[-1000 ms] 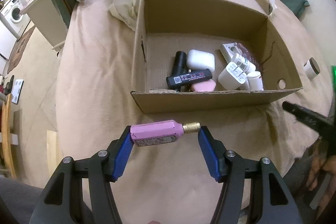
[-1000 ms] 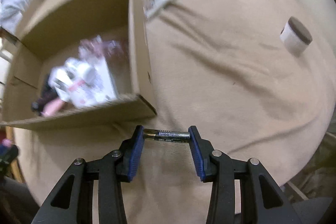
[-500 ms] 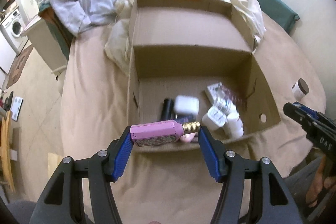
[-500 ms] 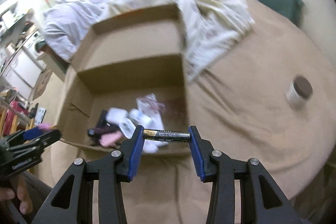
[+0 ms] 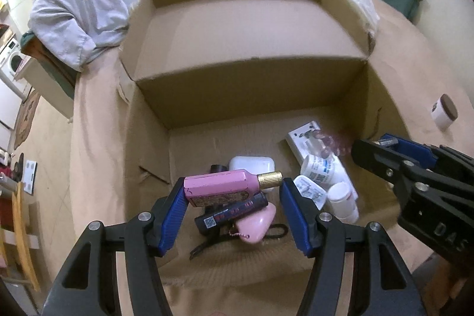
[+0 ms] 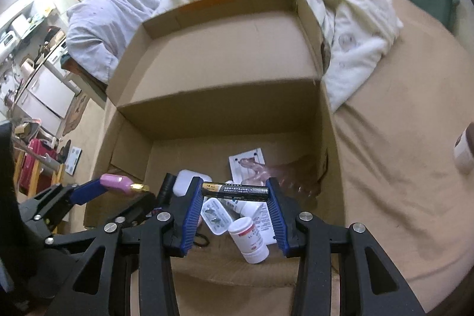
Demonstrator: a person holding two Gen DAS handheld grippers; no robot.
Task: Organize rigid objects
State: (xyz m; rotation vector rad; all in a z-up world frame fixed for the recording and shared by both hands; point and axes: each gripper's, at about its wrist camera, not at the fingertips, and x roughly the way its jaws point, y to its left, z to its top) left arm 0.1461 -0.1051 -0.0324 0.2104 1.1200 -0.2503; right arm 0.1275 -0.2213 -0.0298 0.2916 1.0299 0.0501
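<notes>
My left gripper [image 5: 232,191] is shut on a pink bottle with a gold cap [image 5: 220,187], held crosswise above the near end of the open cardboard box [image 5: 246,91]. My right gripper [image 6: 235,193] is shut on a black battery [image 6: 235,191], held end to end over the same box [image 6: 225,105]. Each gripper shows in the other's view: the right one [image 5: 385,145] at the box's right wall, the left one [image 6: 118,187] with the pink bottle [image 6: 114,181] at the left wall. Inside lie a white case [image 5: 251,165], a dark tube [image 5: 231,212], a pink case [image 5: 256,224] and white bottles [image 6: 248,239].
The box stands on a bed with a tan cover [image 6: 400,168]. A white jar with a brown lid [image 5: 444,111] sits on the cover to the right of the box. Rumpled white bedding [image 5: 89,5] lies behind the box. Floor and furniture are at far left.
Both grippers have moved forward from the bed cover in front of the box to above its near edge, each still holding its object. The right gripper now appears close beside the left.
</notes>
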